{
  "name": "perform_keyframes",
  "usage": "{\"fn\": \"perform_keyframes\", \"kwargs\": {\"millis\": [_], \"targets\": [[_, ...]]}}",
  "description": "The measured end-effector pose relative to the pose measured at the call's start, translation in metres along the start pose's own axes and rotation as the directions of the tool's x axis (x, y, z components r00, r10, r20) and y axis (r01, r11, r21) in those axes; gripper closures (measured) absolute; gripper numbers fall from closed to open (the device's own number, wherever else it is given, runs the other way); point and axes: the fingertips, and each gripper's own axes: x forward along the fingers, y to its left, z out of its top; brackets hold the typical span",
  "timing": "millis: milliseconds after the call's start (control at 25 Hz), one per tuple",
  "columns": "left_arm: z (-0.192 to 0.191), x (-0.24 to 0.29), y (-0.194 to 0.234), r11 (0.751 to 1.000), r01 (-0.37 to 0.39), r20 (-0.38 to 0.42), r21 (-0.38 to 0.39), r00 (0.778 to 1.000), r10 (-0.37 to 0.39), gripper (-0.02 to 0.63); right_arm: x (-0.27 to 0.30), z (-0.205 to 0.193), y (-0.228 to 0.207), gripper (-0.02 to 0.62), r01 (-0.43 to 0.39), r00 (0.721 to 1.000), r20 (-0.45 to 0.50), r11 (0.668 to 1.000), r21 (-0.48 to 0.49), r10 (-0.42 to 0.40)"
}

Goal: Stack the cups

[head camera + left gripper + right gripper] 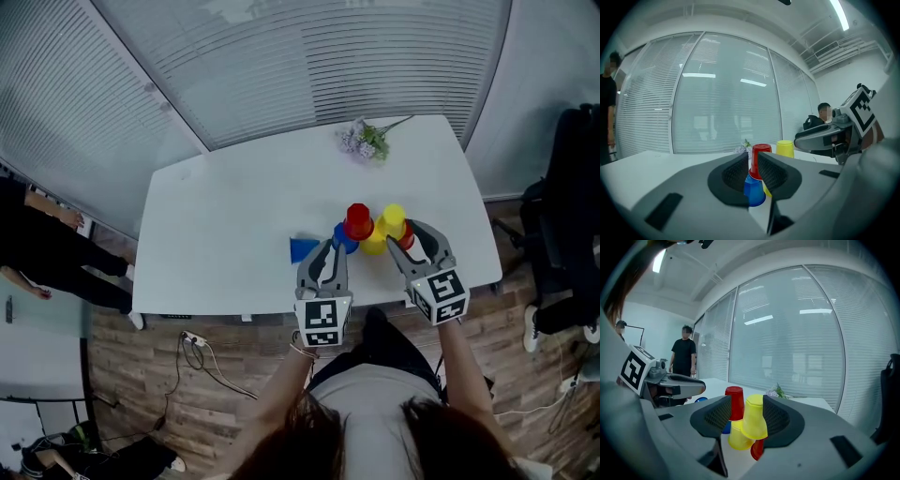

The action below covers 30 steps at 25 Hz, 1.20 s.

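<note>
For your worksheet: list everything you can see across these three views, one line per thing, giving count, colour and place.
table: one, white, centre
red cups: two, red, one upper, one low at the cluster's right
yellow cups: two, yellow, one upper and tilted, one below
blue cups: two, blue, one at the cluster's left, one apart further left
flowers: one bunch, lilac, table's far side
blinds: pale grey, behind the table
chair: one, black, right of the table
bystander: one, in black, left edge
cables: on the wood floor
left gripper: grey, jaws nearly together, at the blue cup
right gripper: grey, jaws apart around the tilted yellow cup
</note>
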Motion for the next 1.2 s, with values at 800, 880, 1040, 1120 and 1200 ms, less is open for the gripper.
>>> {"fn": "perform_keyframes", "kwargs": {"millis": [800, 880, 1040, 1120, 1200], "targets": [[-0.013, -0.096, 0.045, 0.993, -0.076, -0.024, -0.095, 0.997, 0.074, 0.580, -0.013, 0.007, 0.093, 0.555, -0.102, 0.995, 0.008, 0.994, -0.027, 0.102], [-0.014, -0.101, 0.050, 0.992, -0.076, -0.029, -0.100, 0.997, 0.073, 0.580, -0.008, 0.006, 0.103, 0.554, -0.126, 0.992, 0.004, 0.992, -0.027, 0.126], [-0.014, -0.105, 0.061, 0.990, -0.086, -0.037, -0.114, 0.996, 0.082, 0.580, 0.005, 0.004, 0.121, 0.554, -0.185, 0.983, -0.015, 0.982, -0.028, 0.185], [-0.014, -0.105, 0.067, 0.988, -0.092, -0.038, -0.123, 0.995, 0.088, 0.580, 0.013, 0.003, 0.130, 0.553, -0.213, 0.977, -0.027, 0.977, -0.031, 0.212], [-0.016, -0.105, 0.073, 0.987, -0.098, -0.039, -0.128, 0.995, 0.093, 0.580, 0.021, 0.001, 0.137, 0.552, -0.236, 0.971, -0.039, 0.971, -0.030, 0.235]]}}
